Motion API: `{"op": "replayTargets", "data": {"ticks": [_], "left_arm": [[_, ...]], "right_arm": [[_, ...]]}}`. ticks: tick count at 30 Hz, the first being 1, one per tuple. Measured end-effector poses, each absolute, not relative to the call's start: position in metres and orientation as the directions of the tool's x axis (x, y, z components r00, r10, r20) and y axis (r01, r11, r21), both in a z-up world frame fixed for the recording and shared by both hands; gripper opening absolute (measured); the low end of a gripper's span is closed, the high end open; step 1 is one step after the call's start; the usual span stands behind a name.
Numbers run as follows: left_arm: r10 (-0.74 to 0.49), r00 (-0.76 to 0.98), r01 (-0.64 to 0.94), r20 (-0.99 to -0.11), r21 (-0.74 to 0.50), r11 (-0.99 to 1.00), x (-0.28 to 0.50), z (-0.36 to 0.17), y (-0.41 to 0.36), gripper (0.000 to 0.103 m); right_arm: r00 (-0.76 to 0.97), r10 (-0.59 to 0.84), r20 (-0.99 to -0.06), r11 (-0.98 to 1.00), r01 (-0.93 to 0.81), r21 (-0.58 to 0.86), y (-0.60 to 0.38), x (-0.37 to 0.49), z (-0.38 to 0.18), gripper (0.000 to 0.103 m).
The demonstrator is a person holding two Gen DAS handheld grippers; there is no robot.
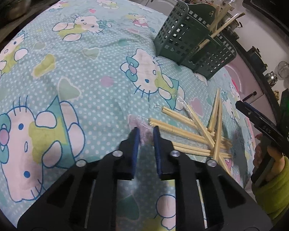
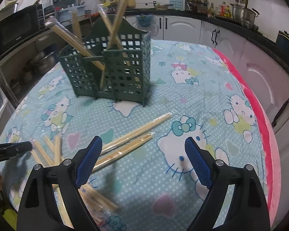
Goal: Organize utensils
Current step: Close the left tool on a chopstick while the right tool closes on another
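Note:
A pile of plastic-wrapped wooden chopsticks (image 1: 198,132) lies on the Hello Kitty cloth; it also shows in the right wrist view (image 2: 129,142). A dark green slotted utensil holder (image 1: 190,42) stands beyond it with several wrapped chopsticks leaning inside (image 2: 109,38). My left gripper (image 1: 146,130) sits low at the pile's left end, its jaws a narrow gap apart around a crinkled plastic wrapper end; whether they pinch it I cannot tell. My right gripper (image 2: 143,140) is wide open and empty above the pile, and shows at the right edge of the left wrist view (image 1: 260,121).
The table is covered by a teal Hello Kitty cloth (image 2: 192,100) over a pink blanket edge (image 2: 264,125). Kitchen counters with pots (image 2: 242,13), a microwave (image 2: 17,30) and white cabinets (image 2: 231,38) surround the table.

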State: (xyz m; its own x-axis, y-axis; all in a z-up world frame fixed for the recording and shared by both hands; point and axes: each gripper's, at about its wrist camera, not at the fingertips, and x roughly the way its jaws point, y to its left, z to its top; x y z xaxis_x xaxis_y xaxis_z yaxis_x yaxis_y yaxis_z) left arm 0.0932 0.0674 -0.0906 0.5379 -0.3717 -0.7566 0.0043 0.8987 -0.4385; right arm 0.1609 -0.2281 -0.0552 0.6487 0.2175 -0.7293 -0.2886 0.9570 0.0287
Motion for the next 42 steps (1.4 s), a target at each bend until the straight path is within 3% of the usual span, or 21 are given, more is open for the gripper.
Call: {"op": "replayTargets", "data": {"ticks": [4, 7, 9, 11, 25, 27, 29, 42], "left_arm": [[-0.384, 0.538, 0.001, -0.751, -0.455, 0.891, 0.093, -0.092, 0.072, 0.002], [-0.391, 0.54, 0.007, -0.746, -0.461, 0.888, 0.093, -0.092, 0.073, 0.001], [-0.396, 0.54, 0.01, -0.742, -0.465, 0.886, 0.092, -0.092, 0.074, 0.001], [-0.4, 0.54, 0.012, -0.741, -0.468, 0.884, 0.091, -0.091, 0.075, 0.001], [-0.377, 0.557, -0.003, -0.74, -0.456, 0.89, 0.081, -0.086, 0.092, 0.001], [-0.372, 0.56, -0.01, -0.74, -0.455, 0.89, 0.078, -0.085, 0.095, 0.001], [-0.365, 0.563, -0.02, -0.741, -0.454, 0.891, 0.077, -0.085, 0.099, 0.001], [-0.357, 0.597, -0.026, -0.718, -0.462, 0.887, 0.072, -0.073, 0.111, 0.001]], "right_arm": [[0.637, 0.213, -0.741, 0.961, -0.275, 0.04, -0.233, 0.171, -0.06, 0.084], [0.612, 0.227, -0.758, 0.963, -0.255, 0.083, -0.238, 0.181, -0.065, 0.077], [0.587, 0.237, -0.774, 0.963, -0.248, 0.107, -0.24, 0.186, -0.071, 0.065], [0.562, 0.262, -0.784, 0.958, -0.249, 0.142, -0.242, 0.192, -0.076, 0.06], [0.514, 0.331, -0.792, 0.943, -0.212, 0.257, -0.253, 0.222, -0.093, 0.034], [0.517, 0.341, -0.785, 0.939, -0.22, 0.263, -0.254, 0.221, -0.094, 0.02], [0.515, 0.348, -0.784, 0.937, -0.228, 0.266, -0.254, 0.221, -0.094, 0.012], [0.587, 0.352, -0.729, 0.936, -0.232, 0.265, -0.263, 0.2, -0.067, 0.003]]}}
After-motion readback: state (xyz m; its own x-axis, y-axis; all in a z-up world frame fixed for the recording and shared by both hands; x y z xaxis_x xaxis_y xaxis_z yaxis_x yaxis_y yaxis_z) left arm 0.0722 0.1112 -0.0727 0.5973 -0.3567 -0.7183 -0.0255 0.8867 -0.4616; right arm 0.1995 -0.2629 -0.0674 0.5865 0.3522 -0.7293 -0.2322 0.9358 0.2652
